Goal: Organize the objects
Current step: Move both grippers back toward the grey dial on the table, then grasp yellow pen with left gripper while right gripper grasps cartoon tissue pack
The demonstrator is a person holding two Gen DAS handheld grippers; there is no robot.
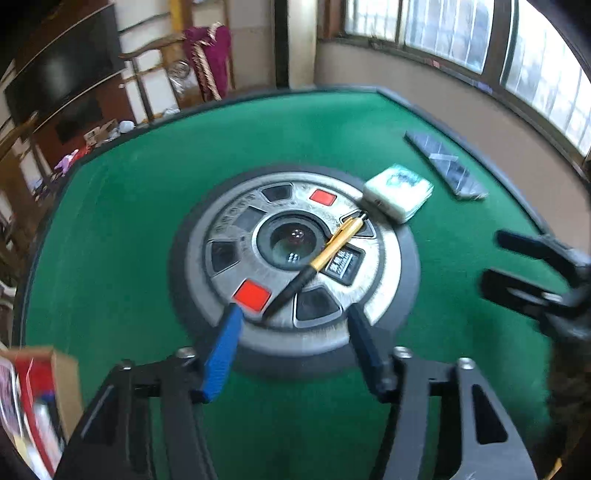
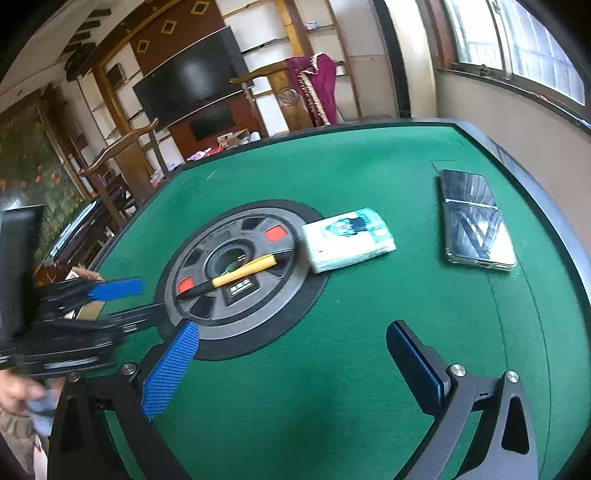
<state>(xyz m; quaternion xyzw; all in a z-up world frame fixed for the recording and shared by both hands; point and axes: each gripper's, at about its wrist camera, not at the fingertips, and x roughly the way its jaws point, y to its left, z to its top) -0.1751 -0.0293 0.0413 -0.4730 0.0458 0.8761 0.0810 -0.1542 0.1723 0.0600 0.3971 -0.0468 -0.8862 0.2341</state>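
Both grippers spread, nothing held: left gripper just short of the pen lying on the round hub mid-table, right gripper over bare felt. Risk: pen could roll off the hub if nudged. Count: one pen, one tissue pack right of hub, one phone far right, one box near left.

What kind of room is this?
Probably a home living room with a game table: green felt table with a round dial in the middle, a TV, and windows.
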